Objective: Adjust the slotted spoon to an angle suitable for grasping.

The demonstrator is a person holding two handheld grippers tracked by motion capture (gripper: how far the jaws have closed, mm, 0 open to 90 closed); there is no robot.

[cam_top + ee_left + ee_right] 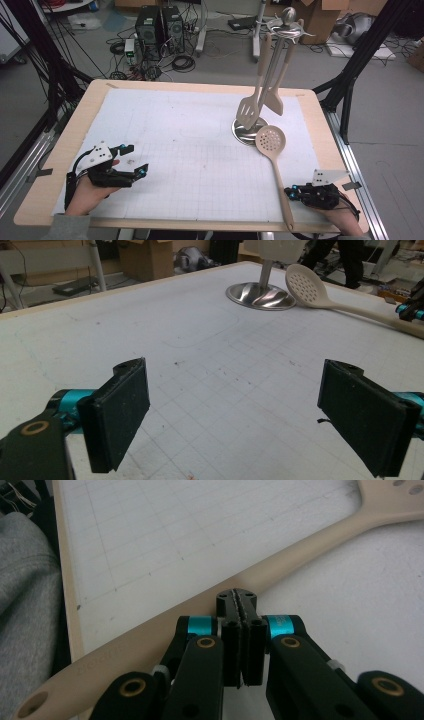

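A cream skimmer spoon (274,155) lies on the white mat, its holed bowl by the steel stand base and its handle running to the table's front edge. My right gripper (288,191) rests at the front right, jaws shut on nothing, tips just beside the handle (260,572). In the right gripper view the closed pads (240,602) point at that handle. My left gripper (134,159) sits at the front left with its jaws wide open and nothing between them. The left gripper view has both pads (120,410) apart over bare mat, the spoon (320,290) far ahead.
A steel utensil stand (272,75) rises at the back right of the mat, with a slotted turner and another cream utensil hanging from it. The wooden table edge (165,222) runs along the front. Computers and cables lie on the floor beyond the table.
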